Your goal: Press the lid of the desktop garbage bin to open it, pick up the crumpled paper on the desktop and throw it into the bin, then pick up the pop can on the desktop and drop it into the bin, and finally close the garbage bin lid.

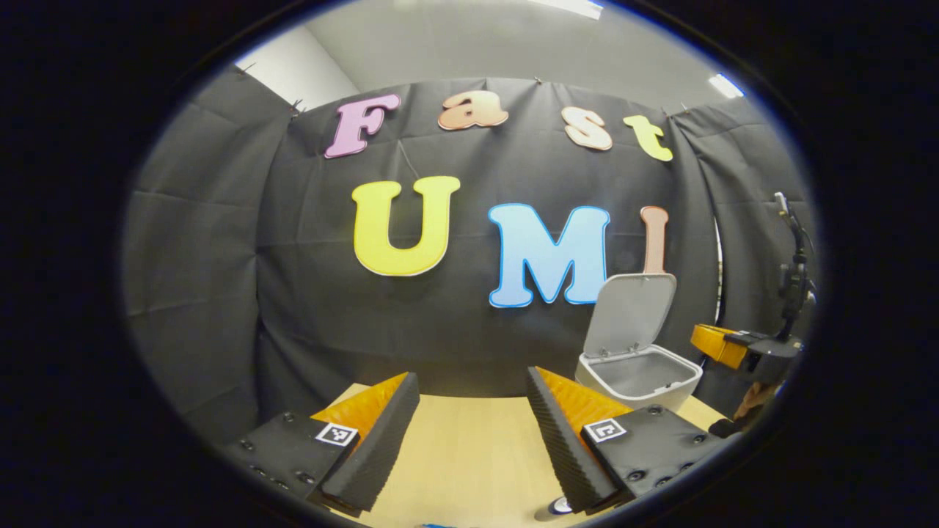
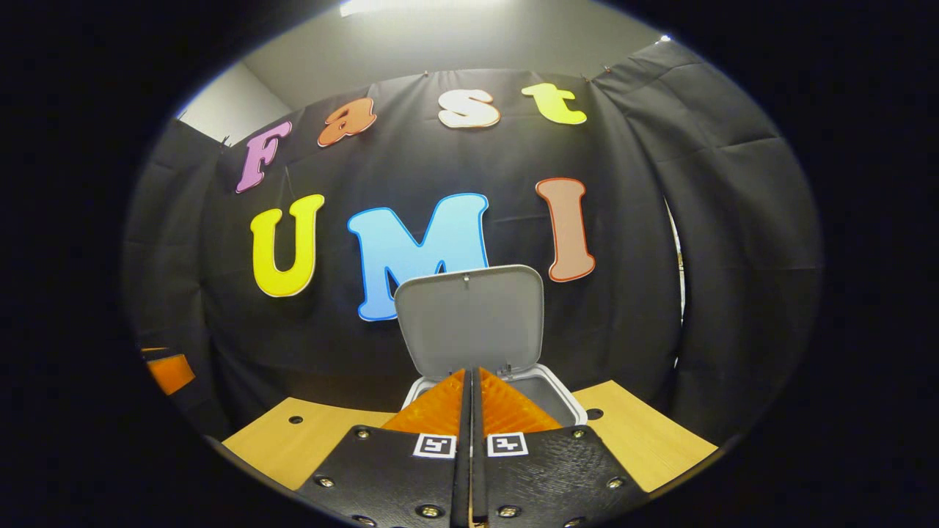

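- Left gripper view: I see my left gripper (image 1: pixel 473 425) with its fingers spread wide and nothing between them, just bare table (image 1: pixel 469 455) below the gap.
- The garbage bin (image 1: pixel 638 378) stands ahead and to the right of those fingers, near the table's far edge, close to the black wall.
- Its lid (image 1: pixel 631 312) is tipped up and back on its hinge, so the mouth is open; the inside I can see looks pale and bare, but I cannot see to the bottom.
- Beyond the bin, at the right edge, I see the other gripper (image 1: pixel 741 348), close beside the bin.
- A small round object (image 1: pixel 561 506) peeks out at the bottom by my right-hand finger; it may be the top of the pop can, but I cannot tell.
- Right gripper view: my right gripper (image 2: pixel 472 396) has its fingers pressed together, with no gap and nothing held.
- The bin (image 2: pixel 554 392) lies dead ahead of the tips and very near, its rim just behind them, the raised lid (image 2: pixel 469 319) facing me squarely.
- I judge the right hand is much the nearer to the bin, and the lid-opening step looks done.
- I make out neither the crumpled paper nor any sure pop can, so I reckon the pick-up must begin by looking lower on the table.
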